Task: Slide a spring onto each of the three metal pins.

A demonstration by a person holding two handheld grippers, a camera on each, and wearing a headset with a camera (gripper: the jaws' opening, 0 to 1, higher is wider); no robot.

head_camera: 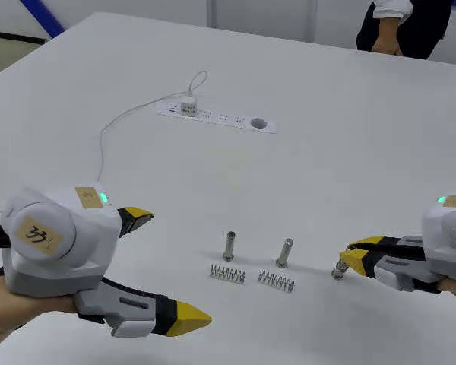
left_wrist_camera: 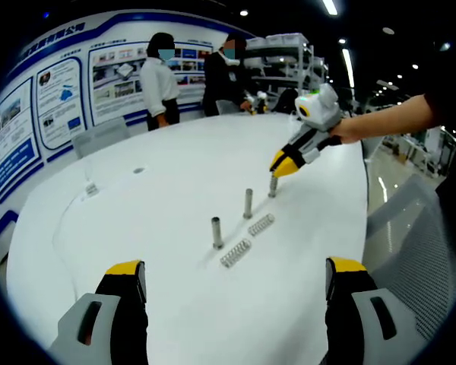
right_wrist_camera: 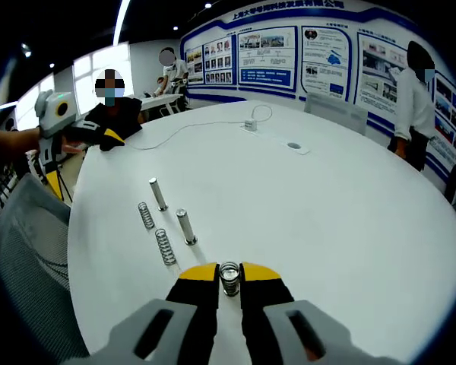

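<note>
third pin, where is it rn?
Head view, right side of the table: the third pin stands between the jaws of the right gripper, just right of the middle pin and a loose spring.

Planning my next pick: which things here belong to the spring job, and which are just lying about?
Job: left silver metal pin, middle silver metal pin, left coiled wire spring, right coiled wire spring, third metal pin in the right gripper.
Lying about: white power strip, white charger plugged into it, white cable.
</note>
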